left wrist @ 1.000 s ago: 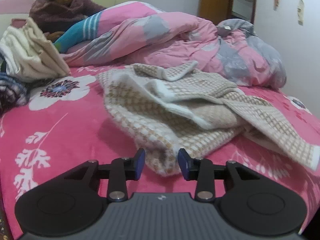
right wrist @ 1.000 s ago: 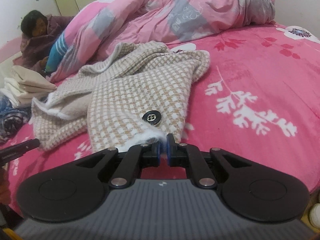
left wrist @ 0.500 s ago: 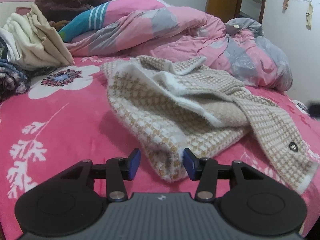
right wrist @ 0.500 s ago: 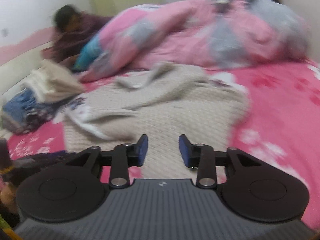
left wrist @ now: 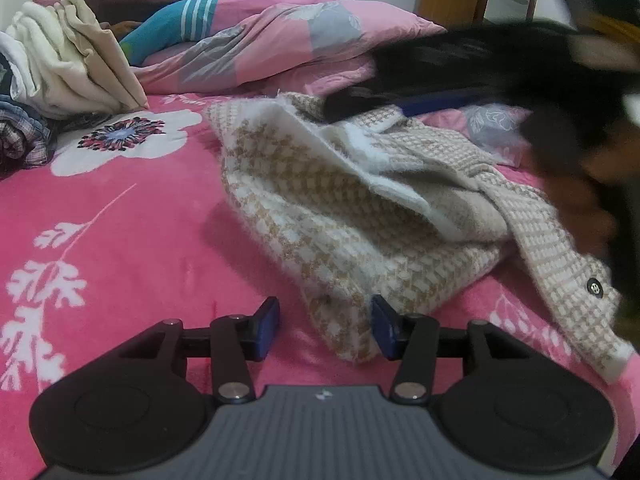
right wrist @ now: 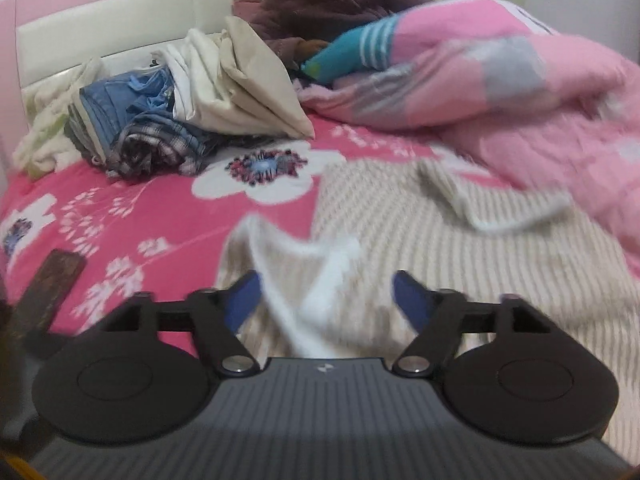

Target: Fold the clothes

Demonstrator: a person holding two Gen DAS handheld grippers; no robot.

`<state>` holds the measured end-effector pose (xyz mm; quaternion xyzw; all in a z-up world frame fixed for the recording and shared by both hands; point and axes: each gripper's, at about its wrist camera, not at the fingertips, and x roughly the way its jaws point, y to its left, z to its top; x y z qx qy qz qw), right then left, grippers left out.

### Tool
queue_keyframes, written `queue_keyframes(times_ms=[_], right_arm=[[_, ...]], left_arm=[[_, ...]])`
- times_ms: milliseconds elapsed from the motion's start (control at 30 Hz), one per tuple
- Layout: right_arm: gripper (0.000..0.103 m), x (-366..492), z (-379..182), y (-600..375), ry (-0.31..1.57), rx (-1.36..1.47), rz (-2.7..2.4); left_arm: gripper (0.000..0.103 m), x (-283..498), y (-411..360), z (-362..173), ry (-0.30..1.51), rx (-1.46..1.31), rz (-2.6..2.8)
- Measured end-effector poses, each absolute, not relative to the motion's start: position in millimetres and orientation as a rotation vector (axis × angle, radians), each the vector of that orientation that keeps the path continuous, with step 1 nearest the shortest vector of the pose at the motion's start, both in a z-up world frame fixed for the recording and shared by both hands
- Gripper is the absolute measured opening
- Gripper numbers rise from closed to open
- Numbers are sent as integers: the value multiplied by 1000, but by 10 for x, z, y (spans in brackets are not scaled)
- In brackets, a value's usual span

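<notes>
Both grippers low over knit garment (left wrist: 340, 216), fingers spread.

Soft even indoor light, faint shadows, fisheye bending at edges, heavy motion blur in right wrist view

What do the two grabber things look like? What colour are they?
Both look alike. The left gripper and right gripper each have two blue fingertip pads on black arms with silver bolts, two round black discs, and a ribbed grey body with a tiny white mark. No cables show.
</notes>
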<state>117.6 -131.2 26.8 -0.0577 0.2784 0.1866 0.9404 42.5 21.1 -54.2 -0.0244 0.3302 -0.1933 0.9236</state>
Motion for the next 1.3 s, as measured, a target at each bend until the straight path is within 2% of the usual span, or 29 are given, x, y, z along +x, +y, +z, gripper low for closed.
queue_keyframes(times_ms=[133,233,333,400,433,467,500,600,967,1067,1100,1300], right_arm=[[96,1635,81,-1140,699,-141,414],[96,1835,-166,-1086,824,-179,359],[89,1780,-246,-1232,828,-108,342],[50,1684,-224,-1337,815,-45,353],[44,1639,-208,-1350,814,-40,351],[29,1594,-192,-1363,812,-35,350],[20,1549,-177,-1376,811,-30,348],[16,1287,-86,-1504,783,12,356],[14,238,249,-2029,666,181,391],[13,-39,184,-2105,660,193,392],[13,-131,163,-2130,658,197,393],[12,-522,-90,-2338,655,269,379]], left_arm=[[52,421,218,-555,674,-52,-397],[52,422,233,-564,674,-59,-398],[53,423,247,-560,676,-63,-401],[54,419,254,-555,679,-67,-397],[54,419,254,-552,680,-69,-393],[55,418,253,-547,680,-69,-390],[55,408,252,-543,681,-70,-387],[56,356,265,-527,682,-66,-381],[61,125,280,-484,689,2,-368],[59,48,271,-491,699,45,-344],[55,26,280,-488,703,58,-327],[54,-55,444,-374,707,54,-237]])
